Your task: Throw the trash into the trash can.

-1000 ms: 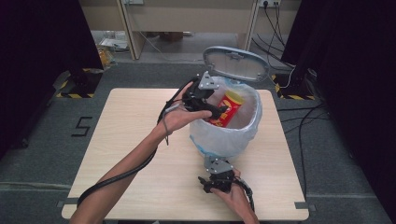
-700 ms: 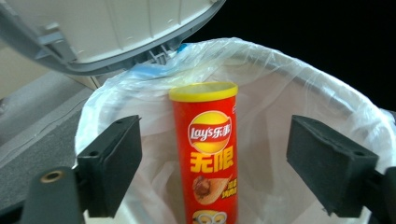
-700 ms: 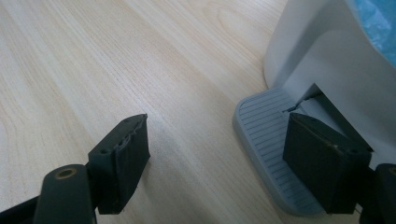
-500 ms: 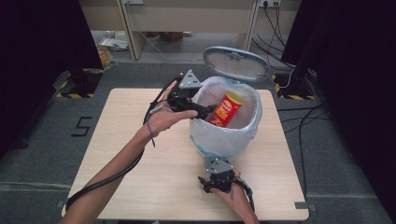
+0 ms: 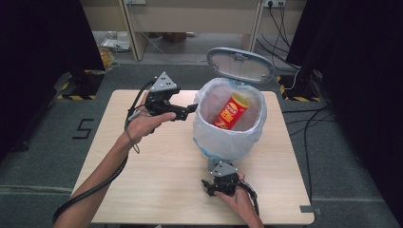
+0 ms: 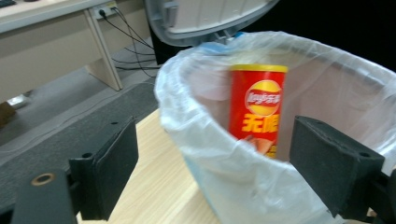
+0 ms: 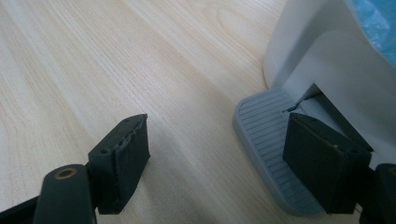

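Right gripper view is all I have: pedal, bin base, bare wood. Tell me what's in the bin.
Observer: A red chips can leans inside the bag-lined bin.
Operator: Report the lid.
Observer: The lid stands raised behind the bin.
Operator: Give me the left gripper.
Observer: The left gripper hangs open beside the bin's rim, holding nothing.
Operator: Confirm my right gripper from above.
Observer: The right gripper sits low at the bin's near side, jaws open, one jaw over the pedal.
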Motion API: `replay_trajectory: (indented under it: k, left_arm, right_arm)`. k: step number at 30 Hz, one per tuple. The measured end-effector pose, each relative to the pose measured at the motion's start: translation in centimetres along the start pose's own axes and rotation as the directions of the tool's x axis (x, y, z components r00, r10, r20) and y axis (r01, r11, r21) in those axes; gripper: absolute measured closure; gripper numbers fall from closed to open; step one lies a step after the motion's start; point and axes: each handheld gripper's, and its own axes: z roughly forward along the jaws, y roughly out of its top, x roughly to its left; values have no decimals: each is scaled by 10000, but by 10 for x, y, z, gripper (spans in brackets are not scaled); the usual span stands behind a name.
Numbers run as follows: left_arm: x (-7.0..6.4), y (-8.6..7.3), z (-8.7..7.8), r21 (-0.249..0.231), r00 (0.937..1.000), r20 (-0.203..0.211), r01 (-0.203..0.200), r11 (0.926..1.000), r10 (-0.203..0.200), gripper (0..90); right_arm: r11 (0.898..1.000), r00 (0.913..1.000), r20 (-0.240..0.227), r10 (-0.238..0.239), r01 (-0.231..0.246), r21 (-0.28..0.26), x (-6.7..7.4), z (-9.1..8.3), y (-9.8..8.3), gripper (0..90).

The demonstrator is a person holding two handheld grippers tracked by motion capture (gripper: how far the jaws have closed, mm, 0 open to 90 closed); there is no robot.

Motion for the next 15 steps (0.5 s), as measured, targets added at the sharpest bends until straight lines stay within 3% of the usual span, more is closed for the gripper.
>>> replay_trajectory:
  k: [15]
  left_arm:
    - [26, -32, -18, 33, 9971, -351, 672, 9977, -670, 153]
  right_arm:
    - [10000, 10000, 1, 80, -80, 8, 0, 0, 0, 226]
